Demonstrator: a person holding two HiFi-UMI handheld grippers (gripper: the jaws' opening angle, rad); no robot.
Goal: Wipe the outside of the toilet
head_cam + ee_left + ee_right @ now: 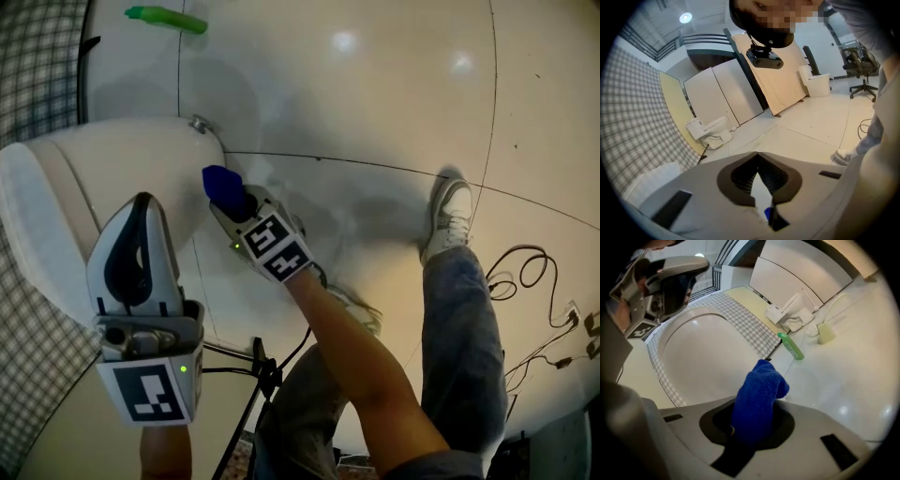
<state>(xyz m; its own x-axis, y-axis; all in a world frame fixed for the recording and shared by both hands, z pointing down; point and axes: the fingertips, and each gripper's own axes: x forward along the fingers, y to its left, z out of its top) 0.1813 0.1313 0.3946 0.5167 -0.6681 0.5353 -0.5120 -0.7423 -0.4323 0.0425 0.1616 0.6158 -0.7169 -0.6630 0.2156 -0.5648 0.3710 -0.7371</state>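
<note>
Two grippers: the right gripper [234,201] clamps a blue cloth [758,397], seemingly touching the toilet [112,164]. The left gripper [142,201], nearer, has its jaws together, empty.

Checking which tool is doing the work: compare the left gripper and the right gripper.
The right gripper is shut on a blue cloth; the left gripper is shut on nothing. The right gripper reaches low beside the toilet; the left gripper is held higher, above it. Both carry marker cubes.

Grey left tool [141,216], grey right tool [239,208], black-and-white marker cubes [150,392], blue jeans [464,309], white sneaker [448,217]
</note>
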